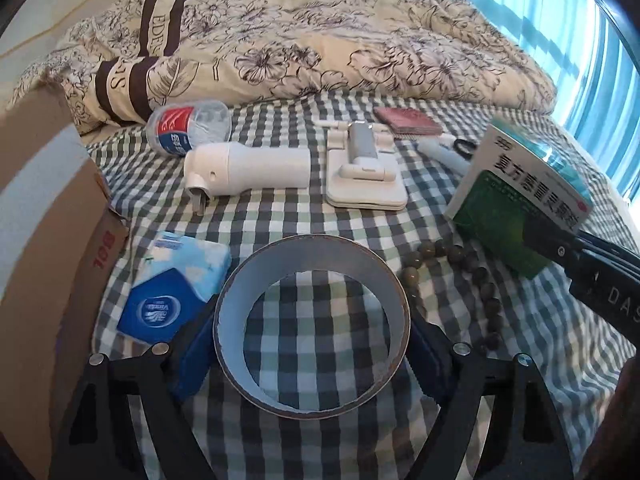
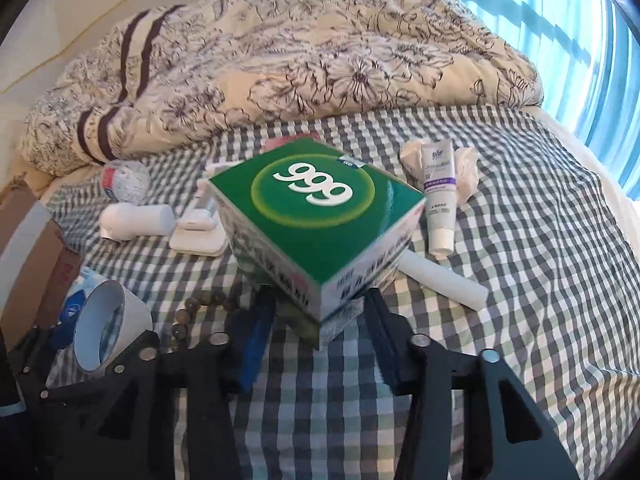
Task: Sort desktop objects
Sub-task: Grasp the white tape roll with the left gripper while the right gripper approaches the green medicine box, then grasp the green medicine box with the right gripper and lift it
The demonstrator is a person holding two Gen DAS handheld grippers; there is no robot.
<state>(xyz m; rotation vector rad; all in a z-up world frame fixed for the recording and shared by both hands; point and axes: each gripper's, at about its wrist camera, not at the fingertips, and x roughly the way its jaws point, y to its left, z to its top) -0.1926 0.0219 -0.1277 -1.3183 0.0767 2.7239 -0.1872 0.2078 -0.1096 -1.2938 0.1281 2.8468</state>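
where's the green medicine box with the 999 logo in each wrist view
Left wrist view: green cardboard medicine box at the right edge, lifted, held by the right hand-held gripper.
Right wrist view: centre of the picture, clamped between the fingers.
Shared landmark: white cylindrical handheld device on the checked sheet.

1. Cardboard box [image 1: 44, 208]: cut off by the left edge in the left wrist view; only "108"-like red print shows, and it can't be read with confidence.
2. Green medicine box [image 2: 316, 216]: bottom corner hidden between the right gripper [image 2: 316, 336] fingers; side text blurred.
3. Same box hides most of the white phone stand [image 2: 196, 236] and nearly all of a pink item [image 2: 280, 141] behind it.
4. Bead bracelet [image 1: 452, 280]: far end runs under the medicine box in the left wrist view.
5. Scissors [image 1: 466, 145]: only the black handle shows.
6. Tissue pack [image 2: 76, 300]: mostly hidden behind the tape roll [image 2: 108, 324].
7. Toothpaste tube [image 2: 438, 196]: print too small to read.
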